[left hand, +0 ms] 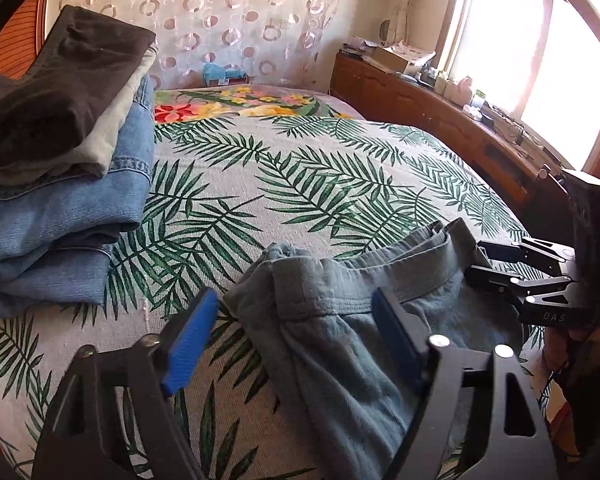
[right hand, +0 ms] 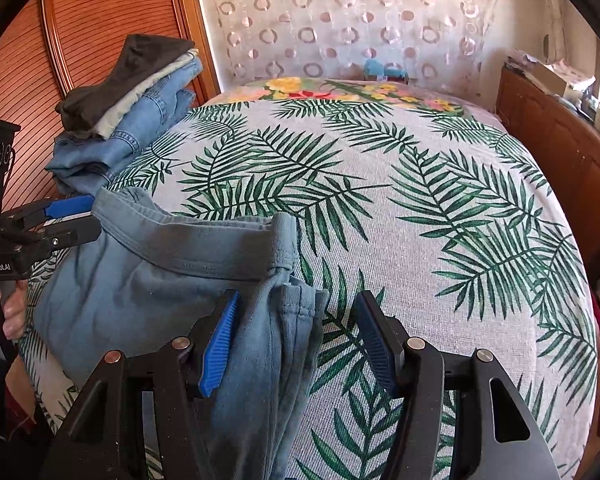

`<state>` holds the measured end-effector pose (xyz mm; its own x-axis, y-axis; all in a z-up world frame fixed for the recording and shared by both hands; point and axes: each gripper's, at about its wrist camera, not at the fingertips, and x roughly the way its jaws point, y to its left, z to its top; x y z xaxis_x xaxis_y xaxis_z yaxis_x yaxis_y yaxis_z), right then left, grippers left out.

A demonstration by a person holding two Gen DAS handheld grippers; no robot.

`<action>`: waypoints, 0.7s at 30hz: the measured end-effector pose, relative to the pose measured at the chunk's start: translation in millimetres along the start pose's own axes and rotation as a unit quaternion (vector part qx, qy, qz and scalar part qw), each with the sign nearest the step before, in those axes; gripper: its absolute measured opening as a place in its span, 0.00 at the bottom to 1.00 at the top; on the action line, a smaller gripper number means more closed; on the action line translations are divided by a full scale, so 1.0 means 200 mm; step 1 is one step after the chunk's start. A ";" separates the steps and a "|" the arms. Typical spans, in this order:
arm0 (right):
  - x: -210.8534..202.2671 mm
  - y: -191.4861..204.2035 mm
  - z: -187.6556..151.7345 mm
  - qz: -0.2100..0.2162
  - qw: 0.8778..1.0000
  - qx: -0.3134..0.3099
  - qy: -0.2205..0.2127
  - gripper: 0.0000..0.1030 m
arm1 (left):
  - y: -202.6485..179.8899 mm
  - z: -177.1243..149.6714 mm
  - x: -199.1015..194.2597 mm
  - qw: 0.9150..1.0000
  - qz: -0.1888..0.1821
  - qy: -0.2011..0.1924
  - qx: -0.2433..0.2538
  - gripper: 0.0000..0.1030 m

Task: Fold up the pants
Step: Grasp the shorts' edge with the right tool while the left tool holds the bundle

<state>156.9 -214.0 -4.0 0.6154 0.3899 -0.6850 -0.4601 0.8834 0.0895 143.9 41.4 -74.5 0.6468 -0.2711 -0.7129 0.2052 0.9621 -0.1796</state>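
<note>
Grey-blue pants (left hand: 340,312) lie on the near edge of the bed, waistband toward the far side; they also show in the right wrist view (right hand: 152,280). My left gripper (left hand: 288,336) is open, its blue pads either side of the waistband's left corner. My right gripper (right hand: 296,336) is open around the waistband's right corner. The right gripper shows in the left wrist view (left hand: 484,264) at the waistband's right end. The left gripper shows in the right wrist view (right hand: 80,216) at the left end.
A bed with a palm-leaf cover (left hand: 300,168) fills the view. A stack of folded pants (left hand: 60,152), dark on top and denim below, sits at the bed's left side, also in the right wrist view (right hand: 128,112). A wooden cabinet (left hand: 440,116) runs along the right under the window.
</note>
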 end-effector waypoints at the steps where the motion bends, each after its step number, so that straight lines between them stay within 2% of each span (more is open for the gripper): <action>1: 0.00 0.00 0.00 0.000 1.000 0.000 0.000 0.59 | 0.01 0.00 0.01 1.000 -0.002 0.002 0.000 0.71; 4: 0.00 0.00 0.00 -0.002 1.000 -0.001 -0.003 0.59 | 0.01 -0.01 0.03 1.000 -0.003 0.008 0.003 0.63; 21: 0.00 0.03 -0.02 -0.014 1.000 -0.013 -0.004 0.59 | 0.03 -0.03 0.06 1.000 -0.009 0.018 -0.004 0.63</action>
<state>151.2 -210.2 -7.1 0.6324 0.3679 -0.6818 -0.4597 0.8865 0.0520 149.2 44.2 -88.2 0.6167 -0.2876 -0.7328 0.2102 0.9572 -0.1988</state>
